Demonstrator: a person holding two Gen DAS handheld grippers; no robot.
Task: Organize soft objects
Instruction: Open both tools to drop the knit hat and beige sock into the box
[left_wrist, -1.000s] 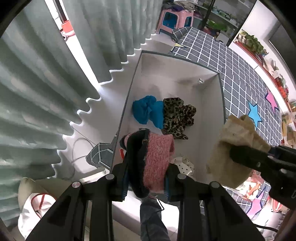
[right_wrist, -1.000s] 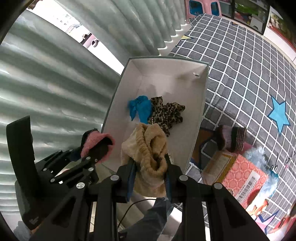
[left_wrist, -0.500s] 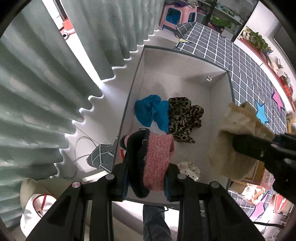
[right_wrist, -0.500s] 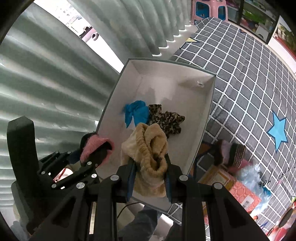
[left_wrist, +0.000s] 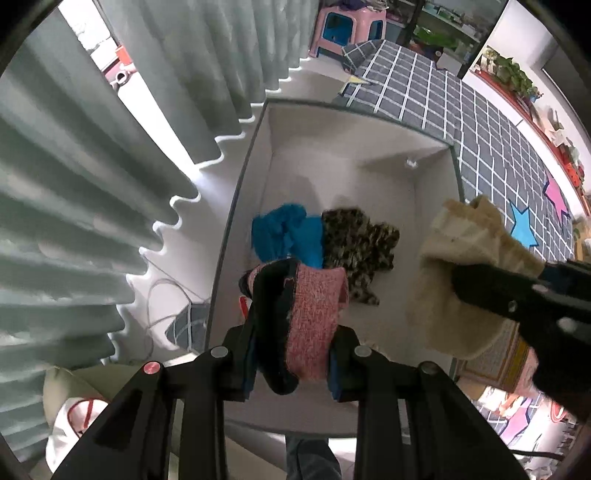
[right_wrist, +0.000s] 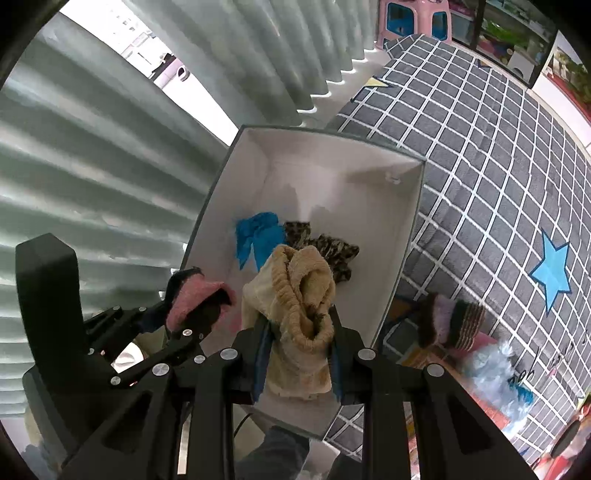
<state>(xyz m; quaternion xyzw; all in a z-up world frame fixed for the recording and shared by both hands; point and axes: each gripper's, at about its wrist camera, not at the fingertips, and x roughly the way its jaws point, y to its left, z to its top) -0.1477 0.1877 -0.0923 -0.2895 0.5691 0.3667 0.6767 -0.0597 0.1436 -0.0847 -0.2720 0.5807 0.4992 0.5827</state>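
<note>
My left gripper (left_wrist: 291, 365) is shut on a pink and black knit piece (left_wrist: 306, 317), held above the near end of a white open box (left_wrist: 340, 147). My right gripper (right_wrist: 299, 354) is shut on a beige knit piece (right_wrist: 295, 295), held above the box's near right side; it also shows in the left wrist view (left_wrist: 461, 273). A blue cloth (left_wrist: 284, 236) and a leopard-print cloth (left_wrist: 358, 243) lie side by side on the box floor. The left gripper also shows in the right wrist view (right_wrist: 192, 306).
Grey-green curtains (left_wrist: 92, 184) hang left of the box. A grey checked rug (right_wrist: 498, 147) with a blue star (right_wrist: 552, 273) lies to the right. A striped brown and pink soft piece (right_wrist: 450, 321) lies on an orange box right of the white box. A pink stool (left_wrist: 347, 26) stands far back.
Both grippers have moved forward over the box with their pieces still held. The white spotted piece at the box's near end is now hidden behind the left gripper.
</note>
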